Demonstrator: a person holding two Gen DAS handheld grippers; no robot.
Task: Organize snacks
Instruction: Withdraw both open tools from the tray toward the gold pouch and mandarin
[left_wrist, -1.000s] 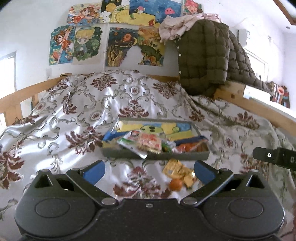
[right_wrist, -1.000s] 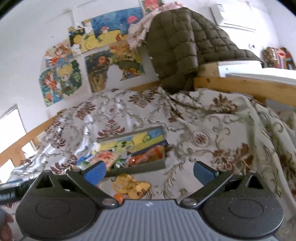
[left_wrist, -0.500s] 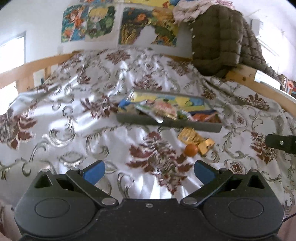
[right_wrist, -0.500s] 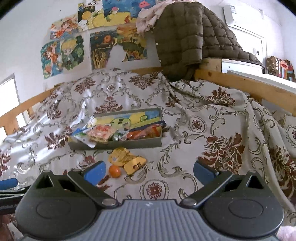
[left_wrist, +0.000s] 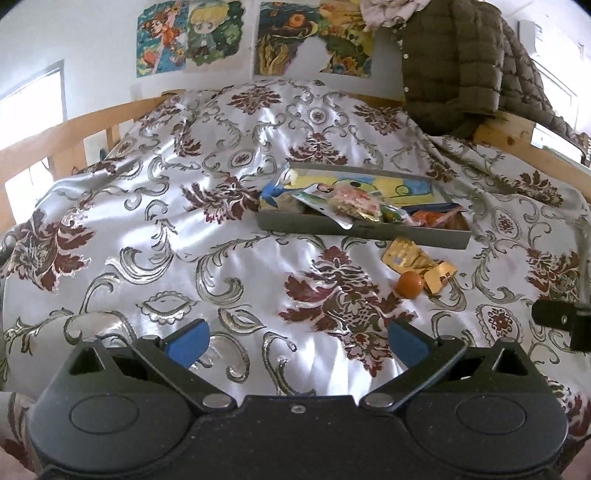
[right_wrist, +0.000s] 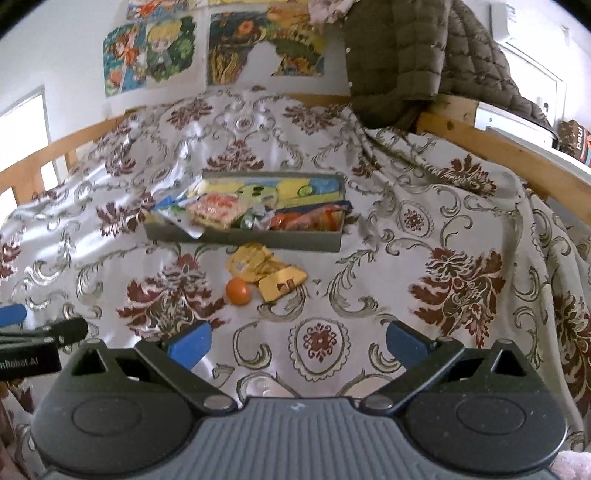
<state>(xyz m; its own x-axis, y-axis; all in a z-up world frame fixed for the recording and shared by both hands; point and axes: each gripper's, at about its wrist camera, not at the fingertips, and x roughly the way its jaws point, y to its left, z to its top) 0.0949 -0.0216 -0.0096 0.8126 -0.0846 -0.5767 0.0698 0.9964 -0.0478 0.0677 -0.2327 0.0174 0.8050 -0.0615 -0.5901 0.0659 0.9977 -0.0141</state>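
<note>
A shallow grey tray (left_wrist: 362, 230) (right_wrist: 258, 240) lies on the patterned bedspread and holds several snack packets, among them a pink-and-white packet (left_wrist: 354, 206) (right_wrist: 218, 210) and orange packets (right_wrist: 306, 221). In front of the tray lie yellow packets (left_wrist: 406, 258) (right_wrist: 255, 262), a flat yellow packet (right_wrist: 282, 282) and a small orange ball (left_wrist: 409, 284) (right_wrist: 238, 291). My left gripper (left_wrist: 297, 341) is open, well short of the ball and to its left. My right gripper (right_wrist: 297, 341) is open too, nearer me than the ball, nothing between its fingers.
The silvery bedspread (left_wrist: 184, 240) with maroon flowers is rumpled into folds. A wooden bed rail (right_wrist: 498, 151) runs along the back and right, with an olive quilted jacket (right_wrist: 406, 55) draped over it. Posters (left_wrist: 192, 37) hang on the wall.
Both grippers have drawn back from the tray and tilted down; the tray and loose snacks now sit farther off in both views. Nothing was picked up.
</note>
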